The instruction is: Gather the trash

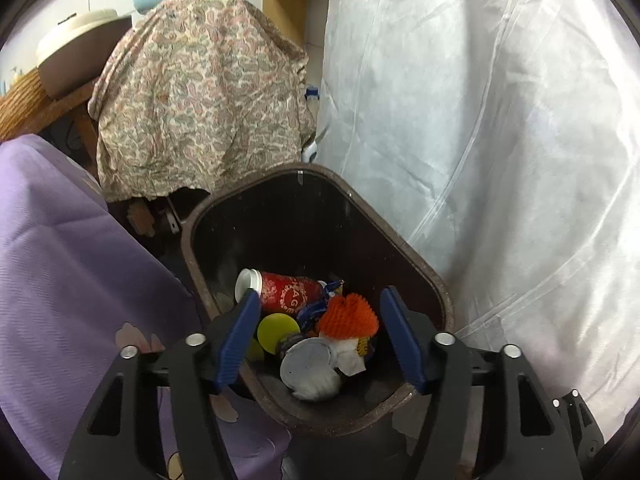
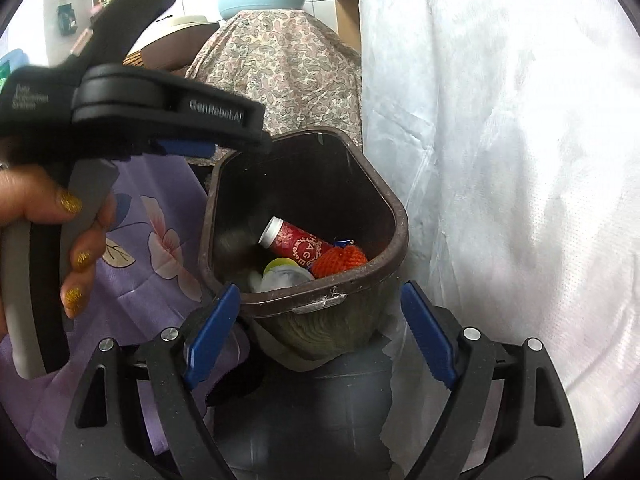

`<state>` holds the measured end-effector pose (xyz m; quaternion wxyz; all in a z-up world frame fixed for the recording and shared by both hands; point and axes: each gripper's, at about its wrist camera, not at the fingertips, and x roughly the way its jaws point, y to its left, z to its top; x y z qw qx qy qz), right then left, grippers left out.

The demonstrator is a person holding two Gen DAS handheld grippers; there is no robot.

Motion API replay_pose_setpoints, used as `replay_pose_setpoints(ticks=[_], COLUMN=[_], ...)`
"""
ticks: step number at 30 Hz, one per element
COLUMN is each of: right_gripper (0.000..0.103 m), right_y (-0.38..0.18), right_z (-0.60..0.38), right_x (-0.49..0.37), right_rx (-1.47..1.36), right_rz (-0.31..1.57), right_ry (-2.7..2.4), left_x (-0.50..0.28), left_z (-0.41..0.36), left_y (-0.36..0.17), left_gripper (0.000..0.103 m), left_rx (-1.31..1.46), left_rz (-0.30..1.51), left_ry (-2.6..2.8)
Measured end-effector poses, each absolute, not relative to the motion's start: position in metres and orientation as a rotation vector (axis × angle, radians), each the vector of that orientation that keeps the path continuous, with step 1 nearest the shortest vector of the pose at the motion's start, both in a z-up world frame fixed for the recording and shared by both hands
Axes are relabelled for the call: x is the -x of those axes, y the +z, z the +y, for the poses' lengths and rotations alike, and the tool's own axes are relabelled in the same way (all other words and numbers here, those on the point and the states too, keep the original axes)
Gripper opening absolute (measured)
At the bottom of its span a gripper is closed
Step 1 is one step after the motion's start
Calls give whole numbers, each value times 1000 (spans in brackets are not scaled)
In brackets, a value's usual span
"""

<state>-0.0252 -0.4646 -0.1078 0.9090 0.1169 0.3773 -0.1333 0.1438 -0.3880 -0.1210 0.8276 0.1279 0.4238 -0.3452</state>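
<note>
Sitting in the dark brown plastic bin point(image 1: 424, 276): red round bottle point(image 1: 288, 292), bumpy orange net point(image 1: 350, 316), flat white lid point(image 1: 308, 362). Hanging above the bin, left gripper point(image 1: 318, 336) spread wide, holding nothing. Waiting near the bin's rim, right gripper point(image 2: 320, 332) spread wide too.

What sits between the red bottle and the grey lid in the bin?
Left wrist view: a yellow-green disc lies between the red bottle and grey lid.
</note>
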Motion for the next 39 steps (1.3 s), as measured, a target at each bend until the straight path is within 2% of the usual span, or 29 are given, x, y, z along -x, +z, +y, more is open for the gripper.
replay_pose_setpoints(ticks=[15, 19, 25, 31, 39], right_gripper=[83, 92, 97, 97, 97], right_y=[-73, -53, -7, 38, 69], right_z=[-443, -434, -410, -365, -304], right_x=[34, 42, 62, 83, 102], right_rx=[-198, -197, -175, -171, -99], right_rz=[732, 693, 609, 504, 382], right_ry=[-270, -269, -242, -134, -46], left_x=[-78, -59, -22, 1, 28], left_z=[-300, -263, -189, -121, -52], left_y=[-19, 0, 24, 31, 30], left_gripper=[96, 97, 97, 97, 97], left_rx=[-107, -110, -84, -92, 14], left_rz=[662, 613, 501, 449, 375], left_ry=[-767, -733, -656, -516, -389])
